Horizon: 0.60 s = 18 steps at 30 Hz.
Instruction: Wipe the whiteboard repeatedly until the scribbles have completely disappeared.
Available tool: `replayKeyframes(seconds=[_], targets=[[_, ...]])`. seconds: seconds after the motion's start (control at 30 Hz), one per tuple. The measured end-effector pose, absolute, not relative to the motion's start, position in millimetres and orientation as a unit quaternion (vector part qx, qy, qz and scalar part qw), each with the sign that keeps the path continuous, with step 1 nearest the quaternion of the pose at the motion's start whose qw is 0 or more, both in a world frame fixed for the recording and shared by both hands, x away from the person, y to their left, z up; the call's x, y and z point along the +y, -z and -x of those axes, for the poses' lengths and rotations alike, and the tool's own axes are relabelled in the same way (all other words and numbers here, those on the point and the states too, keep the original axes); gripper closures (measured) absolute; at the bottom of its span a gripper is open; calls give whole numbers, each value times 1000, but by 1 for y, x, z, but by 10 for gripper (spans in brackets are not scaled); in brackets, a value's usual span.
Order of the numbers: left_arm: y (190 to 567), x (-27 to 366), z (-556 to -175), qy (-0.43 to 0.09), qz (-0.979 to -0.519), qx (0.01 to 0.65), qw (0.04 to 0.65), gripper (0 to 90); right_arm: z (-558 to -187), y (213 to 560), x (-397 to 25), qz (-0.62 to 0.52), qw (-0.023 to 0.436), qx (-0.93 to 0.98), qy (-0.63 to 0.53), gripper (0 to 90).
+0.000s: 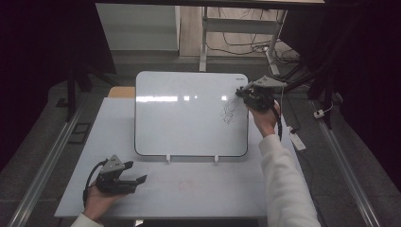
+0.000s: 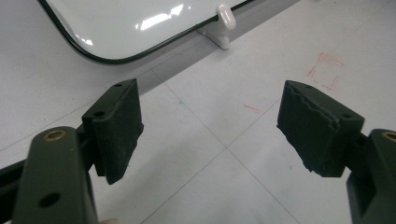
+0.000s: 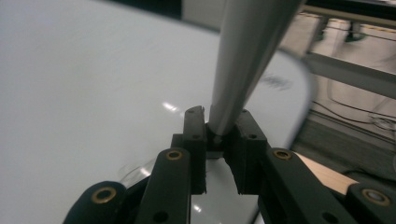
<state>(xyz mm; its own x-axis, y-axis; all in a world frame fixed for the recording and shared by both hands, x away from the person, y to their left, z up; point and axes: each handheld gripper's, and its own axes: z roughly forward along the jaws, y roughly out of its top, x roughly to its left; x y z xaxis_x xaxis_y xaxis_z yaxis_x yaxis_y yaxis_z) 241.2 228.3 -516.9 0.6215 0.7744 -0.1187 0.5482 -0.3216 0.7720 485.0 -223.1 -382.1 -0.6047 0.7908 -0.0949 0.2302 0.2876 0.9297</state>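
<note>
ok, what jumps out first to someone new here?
The glossy white rounded whiteboard propped at the table's middle, with dark scribbles near its right edge. There the right hand-held gripper is shut on a grey tapered marker, while the left hand-held gripper rests open on the table's near left.

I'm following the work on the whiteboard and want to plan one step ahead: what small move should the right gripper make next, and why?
Probably a short stroke down and left along the whiteboard. The right gripper, shut on a grey marker, sits at the board's upper right, just above the scribbles, with bare surface to their left. The left gripper rests open on the table.
</note>
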Motion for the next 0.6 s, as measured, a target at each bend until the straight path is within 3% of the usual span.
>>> replayKeyframes(seconds=[0.17,0.33,0.5,0.6], targets=[[517,230,-242,-137,-799,414,413,231,-478,390,-215,-321,260,764,-496,777],[517,228,-241,-138,-801,412,412,231,-477,388,-223,-341,286,747,-494,777],[517,229,-242,-136,-800,414,412,231,-469,398,-210,-309,253,771,-496,777],[517,228,-242,-136,-801,413,411,231,-469,398,-211,-307,262,771,-492,777]])
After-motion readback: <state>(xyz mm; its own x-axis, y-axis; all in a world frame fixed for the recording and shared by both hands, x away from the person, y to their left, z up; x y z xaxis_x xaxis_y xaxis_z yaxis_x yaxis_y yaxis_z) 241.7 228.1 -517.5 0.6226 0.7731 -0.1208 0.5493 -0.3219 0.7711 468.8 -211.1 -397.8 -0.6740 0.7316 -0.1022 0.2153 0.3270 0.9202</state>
